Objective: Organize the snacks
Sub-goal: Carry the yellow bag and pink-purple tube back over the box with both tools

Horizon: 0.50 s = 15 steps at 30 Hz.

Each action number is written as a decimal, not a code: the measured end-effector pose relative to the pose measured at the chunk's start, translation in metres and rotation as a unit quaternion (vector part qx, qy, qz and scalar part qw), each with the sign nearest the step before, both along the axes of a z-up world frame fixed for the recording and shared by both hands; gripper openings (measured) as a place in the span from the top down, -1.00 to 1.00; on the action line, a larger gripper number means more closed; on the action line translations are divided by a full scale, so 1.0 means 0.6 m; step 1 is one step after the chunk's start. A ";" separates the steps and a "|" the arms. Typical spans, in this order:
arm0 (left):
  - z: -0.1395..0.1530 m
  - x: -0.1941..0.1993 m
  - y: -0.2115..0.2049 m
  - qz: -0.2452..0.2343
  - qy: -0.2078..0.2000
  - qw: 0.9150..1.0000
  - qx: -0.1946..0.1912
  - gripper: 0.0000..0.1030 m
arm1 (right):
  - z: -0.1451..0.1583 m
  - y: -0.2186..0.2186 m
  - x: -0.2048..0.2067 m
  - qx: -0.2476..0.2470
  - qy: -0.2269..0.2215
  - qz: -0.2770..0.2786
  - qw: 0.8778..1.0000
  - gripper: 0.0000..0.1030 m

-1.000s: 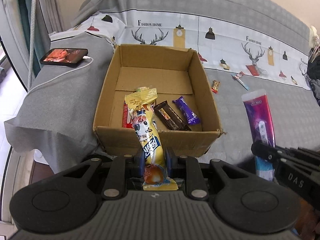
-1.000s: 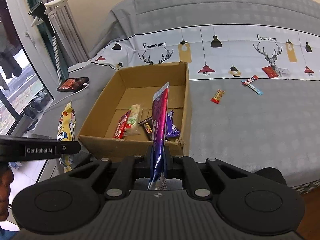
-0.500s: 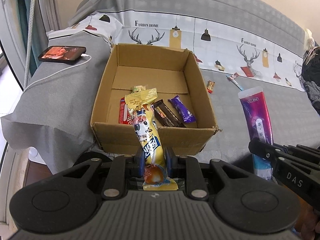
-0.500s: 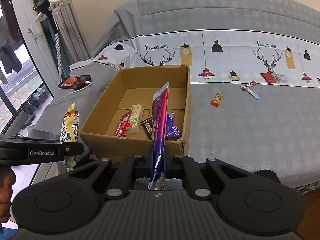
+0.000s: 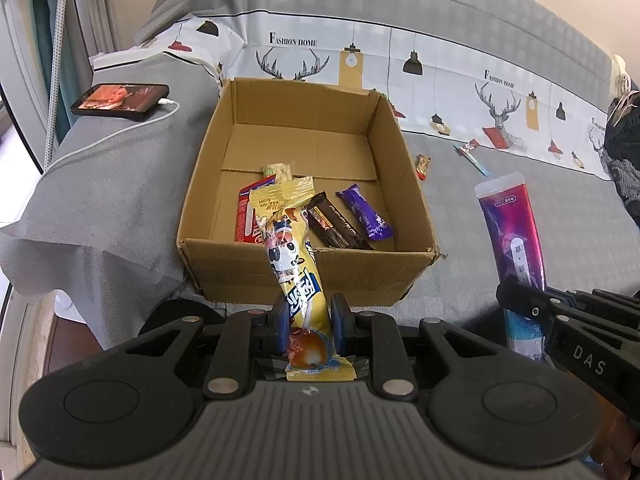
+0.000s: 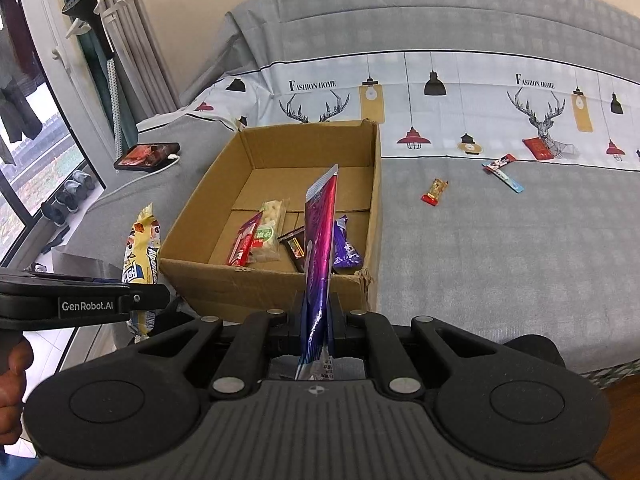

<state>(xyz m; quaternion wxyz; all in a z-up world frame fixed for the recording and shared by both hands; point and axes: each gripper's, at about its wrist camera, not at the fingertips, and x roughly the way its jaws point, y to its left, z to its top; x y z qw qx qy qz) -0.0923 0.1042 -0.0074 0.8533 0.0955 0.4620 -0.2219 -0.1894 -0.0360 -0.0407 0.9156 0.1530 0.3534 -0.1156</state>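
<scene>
An open cardboard box (image 5: 308, 280) stands on the grey bed and holds a red wrapper (image 5: 250, 216), a brown bar (image 5: 336, 224), a purple bar (image 5: 366, 212) and a pale cracker pack (image 6: 270, 220). My left gripper (image 5: 307, 320) is shut on a yellow snack packet (image 5: 290, 256), held in front of the box's near wall. My right gripper (image 6: 318, 316) is shut on a pink and purple packet (image 6: 320, 240), held upright before the box's near right corner. That packet also shows in the left wrist view (image 5: 514, 236), and the yellow packet shows in the right wrist view (image 6: 142, 248).
A small red and gold candy (image 6: 435, 191) and a thin blue and red stick pack (image 6: 503, 171) lie on the bed right of the box (image 6: 280, 280). A phone (image 5: 120, 98) with a white cable lies at the left. The bed edge drops off left of the box.
Both grippers have drawn back a little from the box, still holding their packets. The box looks slightly farther away in both views.
</scene>
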 end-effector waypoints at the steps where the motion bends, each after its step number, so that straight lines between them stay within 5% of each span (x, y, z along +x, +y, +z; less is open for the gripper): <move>1: -0.001 0.001 0.000 0.000 0.001 1.000 0.000 0.55 | -0.001 0.000 0.001 0.001 0.001 0.000 1.000 0.82; 15: -0.016 0.017 -0.002 0.002 0.012 1.000 0.000 0.55 | -0.012 -0.001 0.024 -0.001 0.021 0.001 1.000 0.82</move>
